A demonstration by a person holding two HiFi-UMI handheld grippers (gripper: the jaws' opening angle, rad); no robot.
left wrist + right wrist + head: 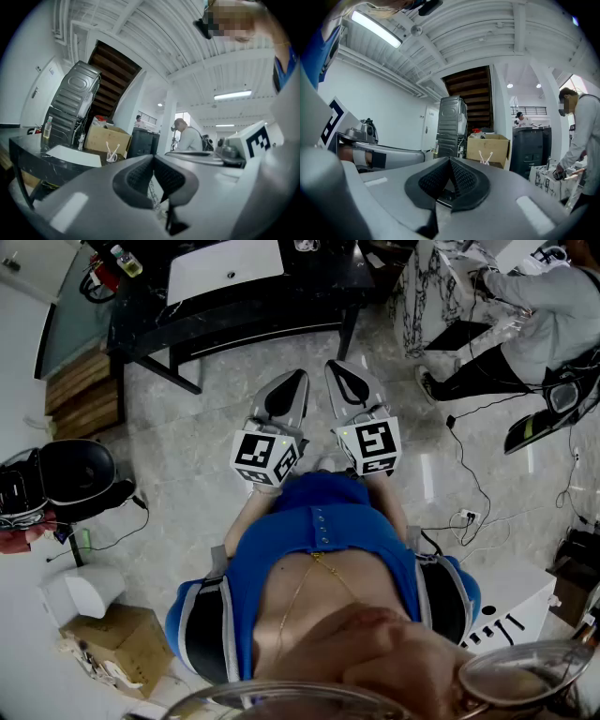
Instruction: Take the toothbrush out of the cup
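Both shut, empty: grey left gripper (153, 161), grey right gripper (450, 161). Slim pale toothbrush (108, 146) in clear cup (111, 158): likely light, stiff, slick; pinch upper handle.

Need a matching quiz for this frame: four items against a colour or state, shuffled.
Things:
1. cup
2. box
3. left gripper
4. table

Colour or state:
A. black
B. jaws shut, nothing between them
C. brown cardboard
D. holds toothbrushes

Pairs: 1-D, 2-C, 3-B, 4-A
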